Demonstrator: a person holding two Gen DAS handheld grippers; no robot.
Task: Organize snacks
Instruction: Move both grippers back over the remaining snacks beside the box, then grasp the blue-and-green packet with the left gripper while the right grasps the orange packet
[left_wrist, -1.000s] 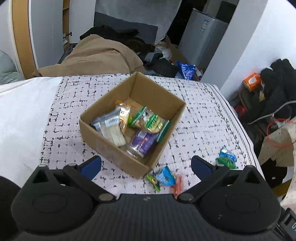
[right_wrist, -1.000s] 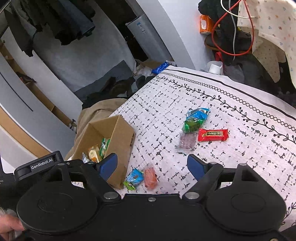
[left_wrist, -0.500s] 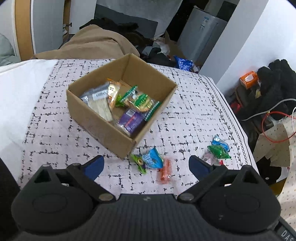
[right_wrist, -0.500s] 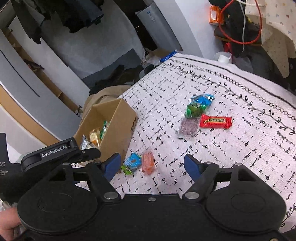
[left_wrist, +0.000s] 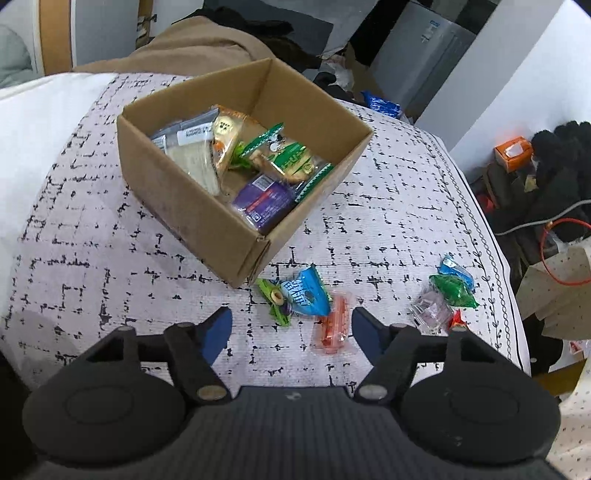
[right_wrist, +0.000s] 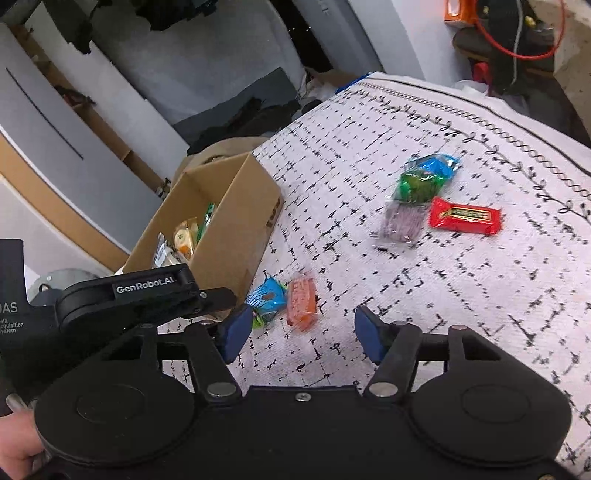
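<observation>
While the cardboard box (left_wrist: 207, 206) crowds the blue packet (left_wrist: 304, 293) and orange packet (left_wrist: 336, 326), both hand-held grippers, left (left_wrist: 291, 326) and right (right_wrist: 303, 330), hover wide apart, empty.

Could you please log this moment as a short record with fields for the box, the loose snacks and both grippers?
box: cardboard box, open, several packets inside
nearest loose snacks: blue packet and orange packet, on the cloth by the box corner
farther loose snacks: green packet, clear packet, red bar
left gripper: open, holding nothing, above the blue and orange packets
right gripper: open, holding nothing
</observation>
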